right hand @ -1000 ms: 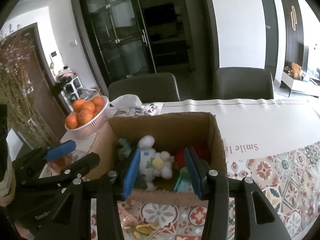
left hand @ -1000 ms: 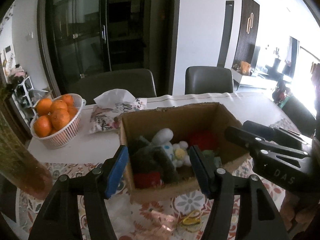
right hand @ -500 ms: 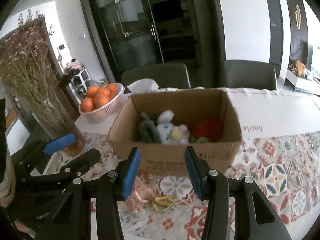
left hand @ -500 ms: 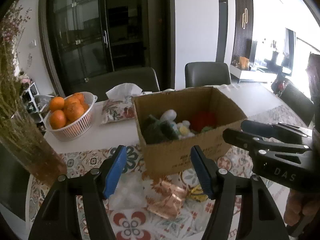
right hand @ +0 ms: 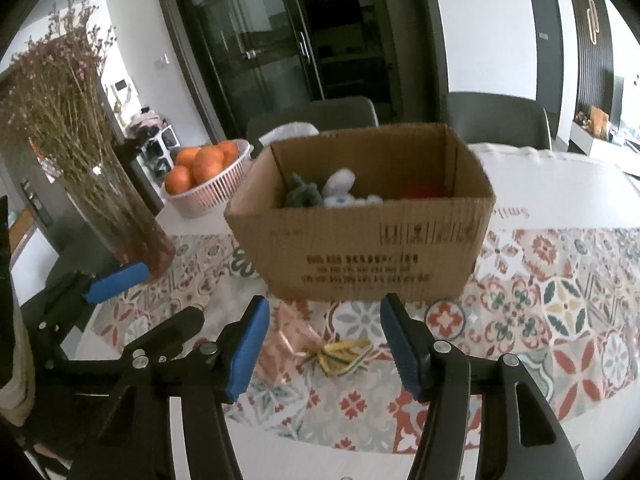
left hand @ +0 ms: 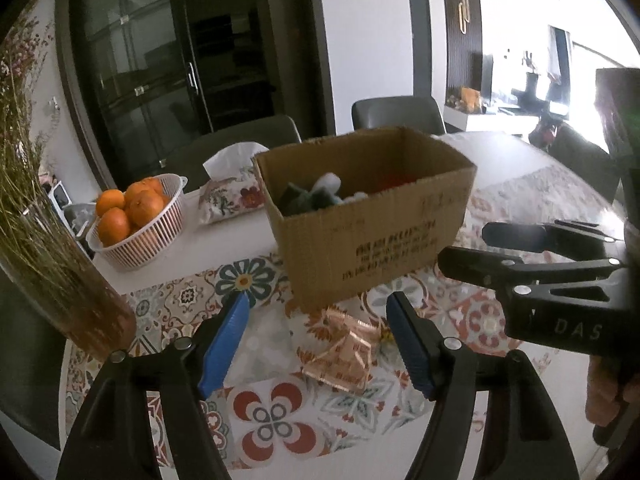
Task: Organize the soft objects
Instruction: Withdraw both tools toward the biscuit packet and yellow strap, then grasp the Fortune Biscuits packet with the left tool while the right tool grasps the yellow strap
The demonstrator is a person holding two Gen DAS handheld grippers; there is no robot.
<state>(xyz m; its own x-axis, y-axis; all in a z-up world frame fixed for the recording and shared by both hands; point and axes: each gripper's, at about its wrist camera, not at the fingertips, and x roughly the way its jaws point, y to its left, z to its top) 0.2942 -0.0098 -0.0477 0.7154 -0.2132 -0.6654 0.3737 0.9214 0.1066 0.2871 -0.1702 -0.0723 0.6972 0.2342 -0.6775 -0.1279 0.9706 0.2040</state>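
Observation:
An open cardboard box (left hand: 372,216) (right hand: 360,240) stands on the patterned tablecloth. It holds plush toys: a grey one (right hand: 302,196), a white one (right hand: 340,186) and something red (right hand: 424,190). In front of the box lie a copper-pink ribbon (left hand: 344,356) (right hand: 286,336), a yellow ribbon bundle (right hand: 340,356) and a crumpled clear film (left hand: 266,336). My left gripper (left hand: 318,312) hangs over the copper ribbon, jaws opening, with nothing between them. My right gripper (right hand: 324,316) hangs above the yellow bundle, jaws opening and empty. In the left wrist view, the right gripper (left hand: 500,248) shows at the right.
A white basket of oranges (left hand: 136,220) (right hand: 208,176) and a floral tissue pack (left hand: 232,192) sit behind and left of the box. A glass vase of dried flowers (left hand: 48,240) (right hand: 100,168) stands at the left. Dark chairs (left hand: 396,114) line the far table edge.
Both grippers have drawn back and down from over the box, so the box looks farther off and the ribbons in front of it have come into view. Both pairs of jaws stand wider.

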